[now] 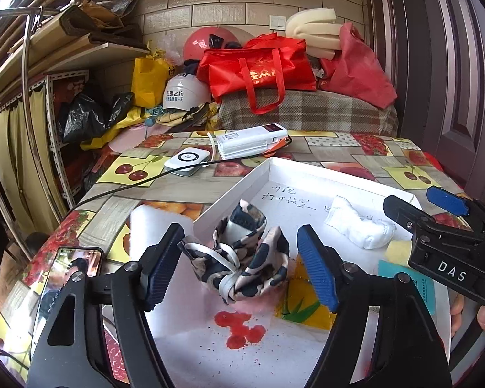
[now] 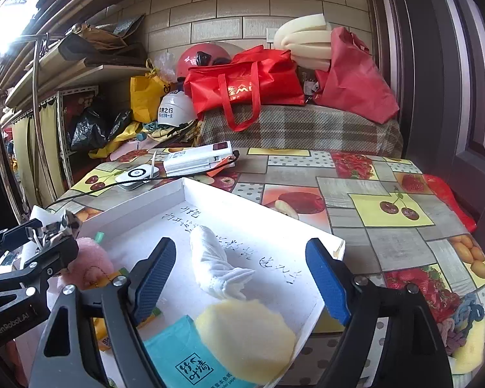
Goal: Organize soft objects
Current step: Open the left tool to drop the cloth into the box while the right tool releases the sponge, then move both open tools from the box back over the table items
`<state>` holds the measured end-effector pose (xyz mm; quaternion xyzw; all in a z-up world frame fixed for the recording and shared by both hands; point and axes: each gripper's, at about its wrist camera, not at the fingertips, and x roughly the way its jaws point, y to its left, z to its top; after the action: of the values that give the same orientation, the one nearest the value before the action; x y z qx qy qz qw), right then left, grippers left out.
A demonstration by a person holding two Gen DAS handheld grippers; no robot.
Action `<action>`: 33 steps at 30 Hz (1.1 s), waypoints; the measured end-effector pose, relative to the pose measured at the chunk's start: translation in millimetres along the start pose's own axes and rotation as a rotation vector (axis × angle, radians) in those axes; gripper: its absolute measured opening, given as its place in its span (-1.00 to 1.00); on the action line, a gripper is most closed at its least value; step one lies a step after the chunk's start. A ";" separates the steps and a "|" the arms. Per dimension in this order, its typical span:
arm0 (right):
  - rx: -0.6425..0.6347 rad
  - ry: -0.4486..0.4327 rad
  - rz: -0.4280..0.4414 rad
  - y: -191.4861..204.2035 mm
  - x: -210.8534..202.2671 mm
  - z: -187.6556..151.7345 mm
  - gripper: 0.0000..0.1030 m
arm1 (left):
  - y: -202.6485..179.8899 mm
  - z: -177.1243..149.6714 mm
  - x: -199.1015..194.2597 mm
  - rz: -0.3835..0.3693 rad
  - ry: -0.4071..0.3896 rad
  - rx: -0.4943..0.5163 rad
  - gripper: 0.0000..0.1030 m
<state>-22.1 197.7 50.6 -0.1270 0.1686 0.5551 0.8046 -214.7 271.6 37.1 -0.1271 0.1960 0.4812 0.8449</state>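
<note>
A knotted scarf (image 1: 252, 258), patterned in navy, tan and white, lies at the near corner of a shallow white box (image 1: 274, 168). My left gripper (image 1: 239, 245) straddles it, open, with the blue pads standing off the fabric on both sides. A rolled white cloth (image 2: 216, 265) lies inside the box (image 2: 262, 207) over handwritten characters. My right gripper (image 2: 241, 249) stands open around that cloth without touching it. In the left wrist view the white cloth (image 1: 359, 226) sits just left of the right gripper (image 1: 414, 200).
A yellow sponge pad (image 2: 245, 336), a teal paper packet (image 2: 177, 355) and a pink plush (image 2: 90, 258) lie near the box's front. A phone (image 1: 71, 274), a white power bank (image 1: 252, 144) and a cabled white device (image 1: 186, 158) rest on the fruit-print tablecloth (image 2: 388, 207).
</note>
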 end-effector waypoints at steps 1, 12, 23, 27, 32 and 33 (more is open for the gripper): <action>0.001 -0.003 -0.006 -0.4 -0.6 0.1 0.64 | -0.1 -0.6 -1.1 0.005 -0.003 -0.001 0.59; 0.004 -0.052 -0.034 -1.1 -9.6 -1.1 1.00 | 2.0 -2.5 -16.0 0.062 -0.062 -0.016 1.00; 0.013 -0.166 -0.034 -2.5 -29.6 -4.2 1.00 | 7.5 -2.7 -25.5 0.070 -0.101 -0.042 1.00; 0.005 -0.187 -0.029 0.5 -37.5 -6.4 1.00 | 7.3 -4.3 -33.0 0.070 -0.140 -0.041 1.00; 0.025 -0.210 -0.015 -2.4 -49.3 -10.5 1.00 | 5.7 -6.2 -40.1 0.066 -0.175 -0.031 1.00; 0.034 -0.217 -0.011 -3.9 -52.1 -12.0 1.00 | 5.2 -6.1 -40.9 0.062 -0.175 -0.032 1.00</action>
<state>-37.0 147.4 61.2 -0.0537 0.0891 0.5581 0.8232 -239.3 240.5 50.1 -0.0918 0.1177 0.5195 0.8414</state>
